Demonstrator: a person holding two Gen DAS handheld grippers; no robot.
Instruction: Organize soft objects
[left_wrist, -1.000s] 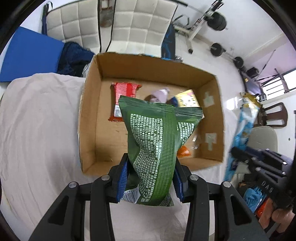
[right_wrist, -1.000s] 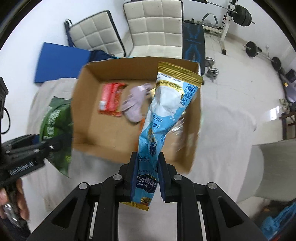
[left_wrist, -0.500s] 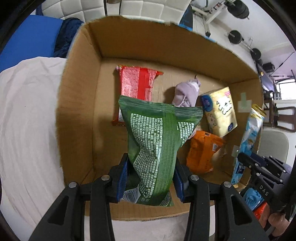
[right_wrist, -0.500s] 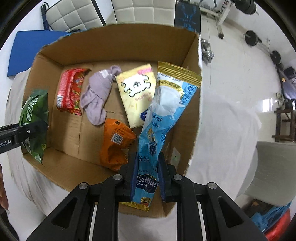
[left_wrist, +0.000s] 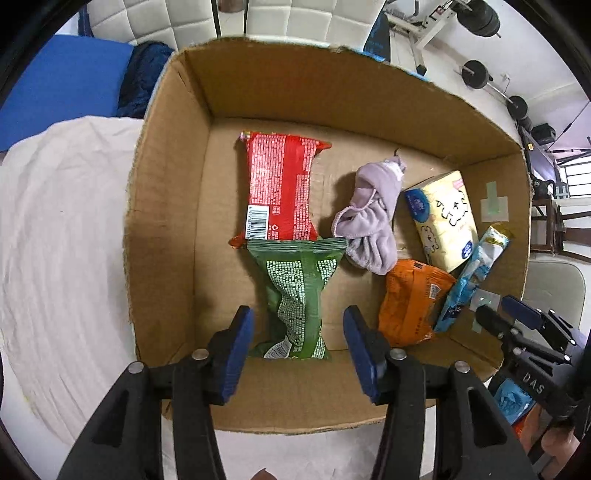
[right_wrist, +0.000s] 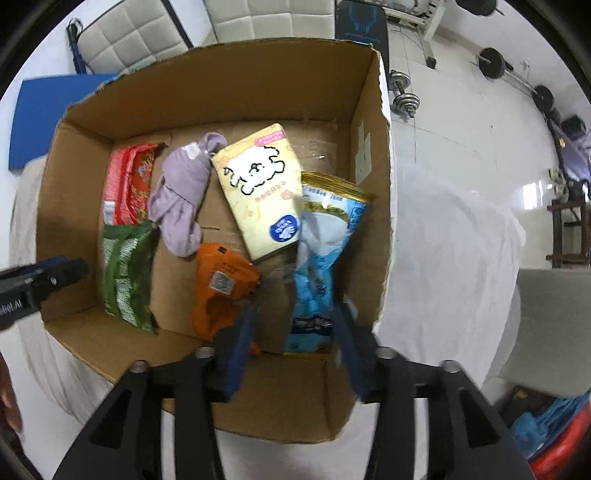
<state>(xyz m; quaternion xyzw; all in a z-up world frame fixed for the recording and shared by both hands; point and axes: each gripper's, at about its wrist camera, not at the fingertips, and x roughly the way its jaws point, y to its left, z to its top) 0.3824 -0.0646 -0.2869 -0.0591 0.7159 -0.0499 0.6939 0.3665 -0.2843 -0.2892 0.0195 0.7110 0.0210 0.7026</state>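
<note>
Both claws are gaping, empty — green bag is lying lengthwise toward twelve o'clock from the left claw, blue packet likewise from the right claw.

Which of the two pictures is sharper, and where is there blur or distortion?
Left wrist view: sharp; the print on the green snack bag is crisp, and the fisheye bends the brown cardboard box. Right wrist view: softer, with motion blur on the right gripper and the blue-and-white milk-powder pouch.

Bare box floor (left side)

white tiled floor, quilted chairs, barbells
</note>
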